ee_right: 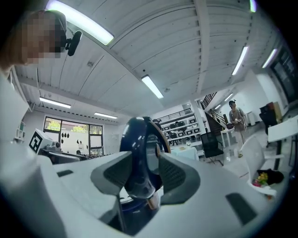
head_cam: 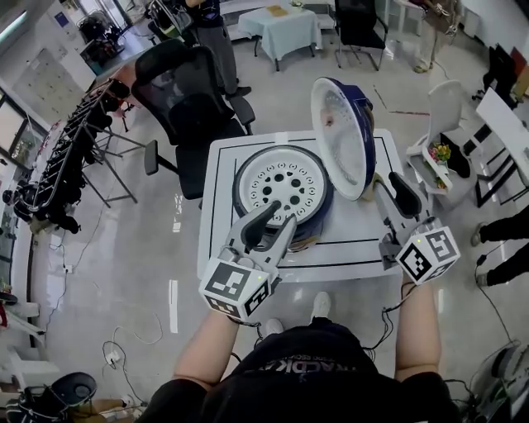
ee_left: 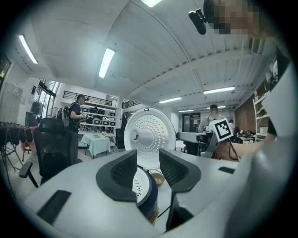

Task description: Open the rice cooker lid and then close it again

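Note:
The rice cooker (head_cam: 281, 186) stands on a white table (head_cam: 219, 248) with its inner plate exposed. Its lid (head_cam: 339, 136) is raised upright on the right side, white perforated inside facing left. My left gripper (head_cam: 276, 223) is at the cooker's front rim, open, with nothing between its pads. In the left gripper view the lid (ee_left: 148, 137) and the cooker's rim (ee_left: 142, 186) show through the gap of that gripper (ee_left: 148, 169). My right gripper (head_cam: 393, 192) is just right of the lid, open. In the right gripper view the lid (ee_right: 139, 153) stands edge-on ahead of its jaws (ee_right: 145, 174).
A black office chair (head_cam: 186, 99) stands behind the table on the left. A white chair (head_cam: 450, 124) with small items is to the right, and a cloth-covered table (head_cam: 285, 25) is further back. Cables lie on the floor (head_cam: 124, 339). People stand in the background.

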